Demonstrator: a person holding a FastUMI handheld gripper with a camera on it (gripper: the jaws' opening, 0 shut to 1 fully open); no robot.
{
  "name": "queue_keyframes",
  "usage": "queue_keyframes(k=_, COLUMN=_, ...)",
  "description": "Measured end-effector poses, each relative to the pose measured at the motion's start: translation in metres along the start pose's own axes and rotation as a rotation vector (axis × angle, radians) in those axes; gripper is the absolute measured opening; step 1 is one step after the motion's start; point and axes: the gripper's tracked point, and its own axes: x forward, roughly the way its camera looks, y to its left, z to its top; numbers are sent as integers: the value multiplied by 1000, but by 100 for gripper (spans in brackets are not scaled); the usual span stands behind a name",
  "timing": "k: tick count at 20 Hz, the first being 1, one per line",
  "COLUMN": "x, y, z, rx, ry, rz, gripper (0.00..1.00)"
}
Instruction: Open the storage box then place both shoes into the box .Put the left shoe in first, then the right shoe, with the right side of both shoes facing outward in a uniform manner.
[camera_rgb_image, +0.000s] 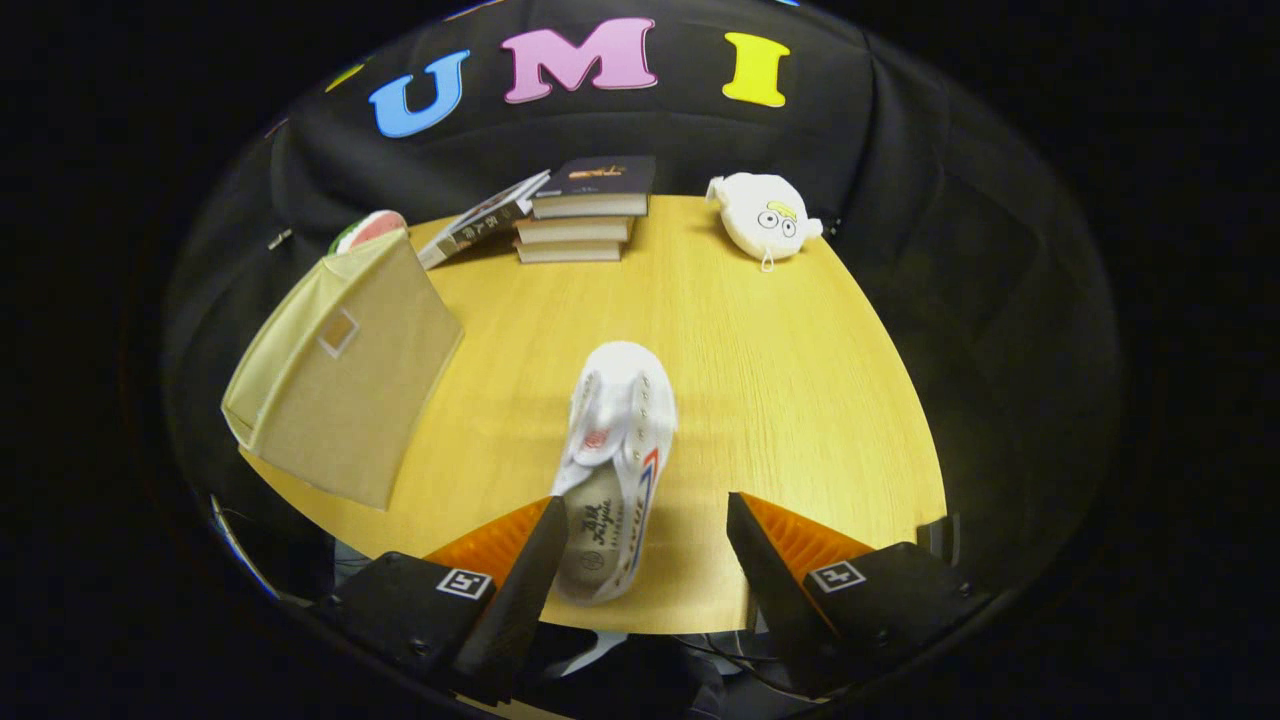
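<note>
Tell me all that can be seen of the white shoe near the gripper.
The white shoe looks like canvas, with rows of metal eyelets, no laces that I can make out, a round red mark on the tongue, and red and blue stripes along one side. Its printed insole shows at the heel opening. It lies on the yellow wooden table, toe pointing away, heel between the open fingers of the gripper, close to one finger; real contact cannot be judged. Only one shoe is seen on the table.

Wooden table (800, 400): shoe (617, 450), storage box (340, 370), books (585, 215), plush toy (765, 222).
</note>
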Motion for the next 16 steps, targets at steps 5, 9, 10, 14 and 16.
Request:
queue_keyframes(k=5, x=52, y=6, z=-8, rx=11, ry=31, rz=-10, gripper=82)
queue_keyframes(k=9, x=80, y=7, z=13, rx=74, ry=-8, rz=-27, gripper=45)
queue_keyframes(k=10, x=80, y=-1, z=16, rx=102, ry=-15, rz=-65, gripper=34)
queue_keyframes(k=14, x=80, y=-9, z=21, rx=182, ry=-11, rz=-66, gripper=6)
queue_keyframes(k=16, x=75, y=-13, z=22, rx=234, ry=-3, rz=-55, gripper=6)
